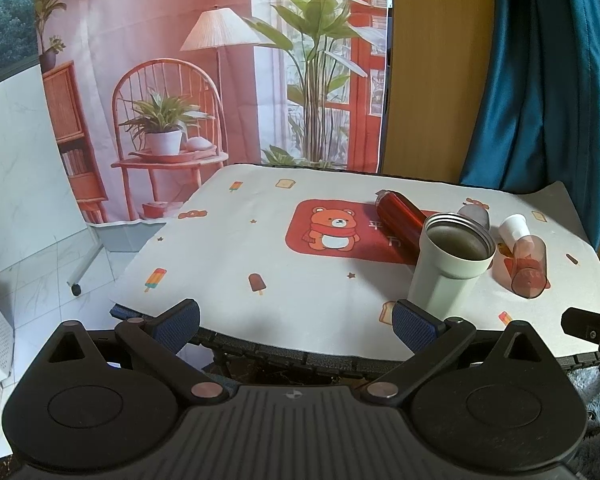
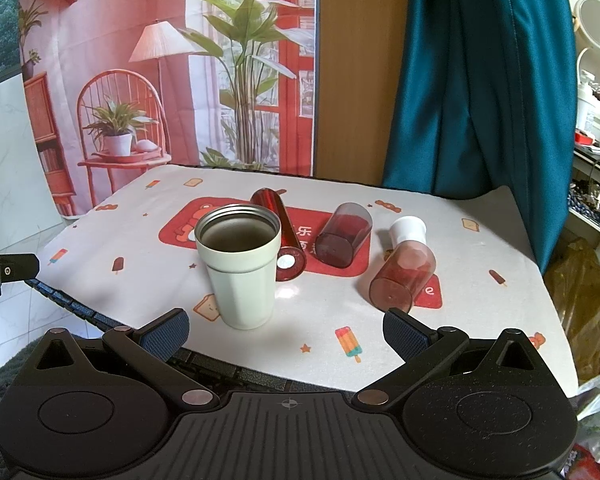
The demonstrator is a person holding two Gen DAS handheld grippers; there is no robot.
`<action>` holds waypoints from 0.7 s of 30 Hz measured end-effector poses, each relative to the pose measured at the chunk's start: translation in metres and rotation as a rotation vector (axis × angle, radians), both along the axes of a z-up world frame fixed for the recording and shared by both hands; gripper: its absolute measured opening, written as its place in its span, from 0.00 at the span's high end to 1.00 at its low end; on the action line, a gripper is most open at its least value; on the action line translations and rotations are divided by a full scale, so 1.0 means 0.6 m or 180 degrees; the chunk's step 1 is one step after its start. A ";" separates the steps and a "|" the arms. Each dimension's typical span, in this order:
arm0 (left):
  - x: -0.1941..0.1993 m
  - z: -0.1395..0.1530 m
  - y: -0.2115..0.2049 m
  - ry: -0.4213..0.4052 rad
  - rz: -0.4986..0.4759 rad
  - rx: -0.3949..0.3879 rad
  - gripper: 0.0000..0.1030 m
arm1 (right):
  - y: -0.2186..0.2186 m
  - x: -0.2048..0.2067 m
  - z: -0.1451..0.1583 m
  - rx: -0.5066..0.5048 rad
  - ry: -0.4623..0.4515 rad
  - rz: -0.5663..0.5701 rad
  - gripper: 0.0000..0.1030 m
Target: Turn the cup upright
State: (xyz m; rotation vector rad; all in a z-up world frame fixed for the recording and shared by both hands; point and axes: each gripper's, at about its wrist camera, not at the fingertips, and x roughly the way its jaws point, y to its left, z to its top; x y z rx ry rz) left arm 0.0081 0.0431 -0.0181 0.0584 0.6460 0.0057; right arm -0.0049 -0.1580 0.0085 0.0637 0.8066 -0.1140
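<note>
The white cup (image 2: 240, 264) is standing upright at eleven o'clock of the right gripper (image 2: 286, 330); both the right and left gripper (image 1: 296, 324) are being held spread, empty.

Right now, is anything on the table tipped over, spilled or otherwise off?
The white cup stands upright, mouth up. Three things behind it lie on their sides: a shiny red tumbler, a dark translucent cup and a white-capped reddish bottle. No spill shows. Both grippers are open and empty.

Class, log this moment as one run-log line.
white cup upright | left gripper open, empty | right gripper open, empty | three containers lying
</note>
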 end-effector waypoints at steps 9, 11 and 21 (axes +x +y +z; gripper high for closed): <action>0.000 0.000 0.000 0.0001 -0.0001 0.0000 0.00 | 0.001 -0.002 -0.003 0.0001 -0.0005 -0.0016 0.00; 0.000 0.000 -0.001 0.0005 0.0000 0.0003 0.00 | 0.001 -0.002 -0.002 0.0002 -0.0005 -0.0018 0.00; 0.001 -0.002 -0.002 0.0014 0.0003 -0.0002 0.00 | 0.003 -0.002 -0.002 0.0001 -0.0002 -0.0021 0.00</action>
